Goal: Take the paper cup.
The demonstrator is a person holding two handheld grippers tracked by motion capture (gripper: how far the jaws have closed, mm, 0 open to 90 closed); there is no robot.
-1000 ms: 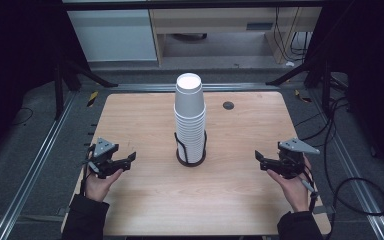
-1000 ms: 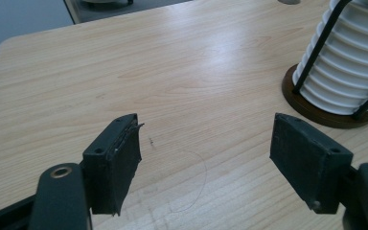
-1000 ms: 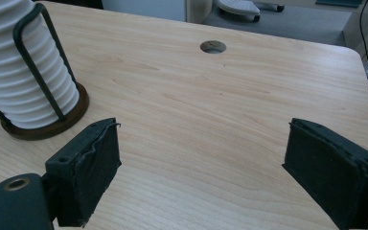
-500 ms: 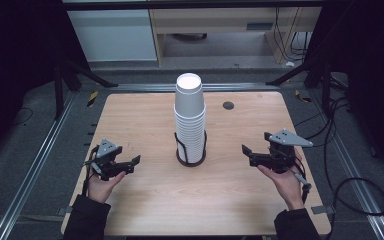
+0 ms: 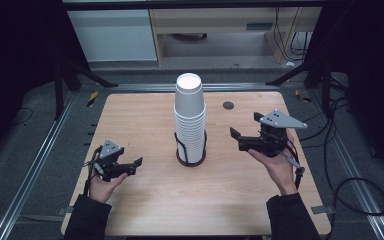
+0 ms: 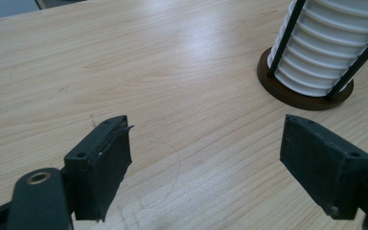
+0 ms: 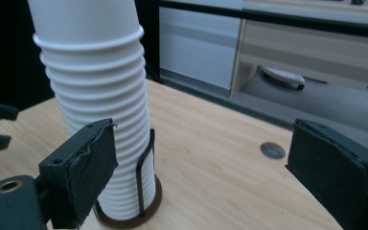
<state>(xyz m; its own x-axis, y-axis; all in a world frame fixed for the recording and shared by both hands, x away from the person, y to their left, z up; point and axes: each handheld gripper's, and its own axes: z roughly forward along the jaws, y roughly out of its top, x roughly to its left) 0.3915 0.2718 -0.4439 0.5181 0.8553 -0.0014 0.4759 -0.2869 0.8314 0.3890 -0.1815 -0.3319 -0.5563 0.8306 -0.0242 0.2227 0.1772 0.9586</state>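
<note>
Right gripper [image 5: 241, 139], jaws wide and empty, has climbed from lower right toward the cups [image 5: 190, 120] mid-frame; left gripper [image 5: 130, 167] waits, open and empty.

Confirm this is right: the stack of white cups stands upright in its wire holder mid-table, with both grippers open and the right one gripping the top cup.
Not quite. The right gripper grips nothing; it hangs open beside the stack of white cups, apart from it, as the high view shows. The rest stands: the wire holder keeps the stack upright, left gripper open.

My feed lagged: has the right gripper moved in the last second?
Yes. In the high view the right gripper has moved in from the table's right edge toward the tall stack of white paper cups in its black wire holder, jaws open.
</note>
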